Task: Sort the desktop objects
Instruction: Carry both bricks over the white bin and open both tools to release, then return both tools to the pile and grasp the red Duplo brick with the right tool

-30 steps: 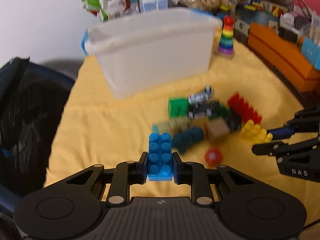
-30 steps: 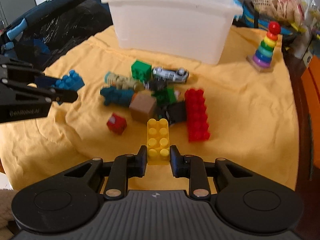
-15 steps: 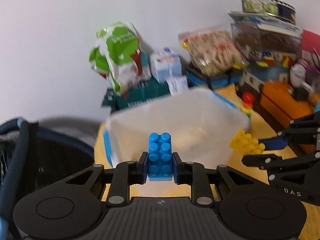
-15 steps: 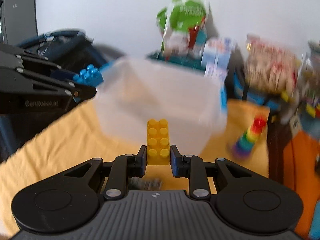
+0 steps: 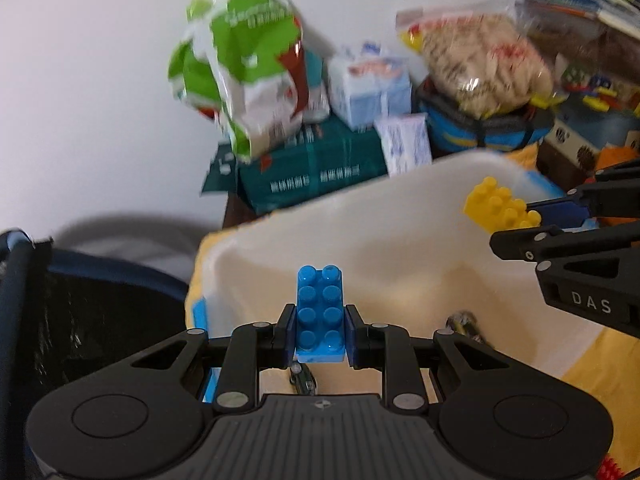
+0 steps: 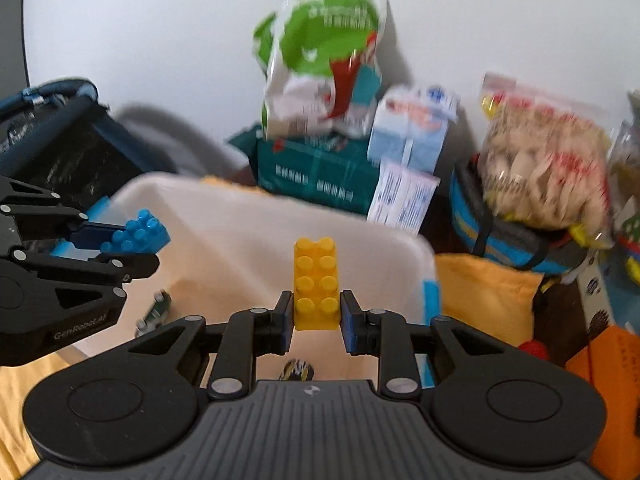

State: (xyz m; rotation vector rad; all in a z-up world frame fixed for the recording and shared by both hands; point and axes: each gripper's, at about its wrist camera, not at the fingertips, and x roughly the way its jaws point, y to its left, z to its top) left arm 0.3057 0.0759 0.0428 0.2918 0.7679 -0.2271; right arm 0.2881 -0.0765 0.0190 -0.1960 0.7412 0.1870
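My left gripper (image 5: 319, 336) is shut on a blue brick (image 5: 320, 312) and holds it above the open white bin (image 5: 360, 240). My right gripper (image 6: 315, 316) is shut on a yellow brick (image 6: 315, 280), also above the bin (image 6: 240, 232). Each sees the other: the yellow brick (image 5: 500, 208) at the right of the left wrist view, the blue brick (image 6: 138, 232) at the left of the right wrist view. Two toy cars lie inside the bin (image 6: 154, 312) (image 6: 297, 370).
Behind the bin stand a green-and-white bag (image 5: 244, 68), a dark green box (image 5: 312, 168), white cartons (image 5: 372, 84) and a snack bag (image 5: 484, 64). A black mesh basket (image 5: 80, 312) is at the left. The yellow cloth (image 6: 484, 296) covers the table.
Both grippers have risen from the table pile and moved forward over the bin, each still holding its brick. The bin's inside now shows.
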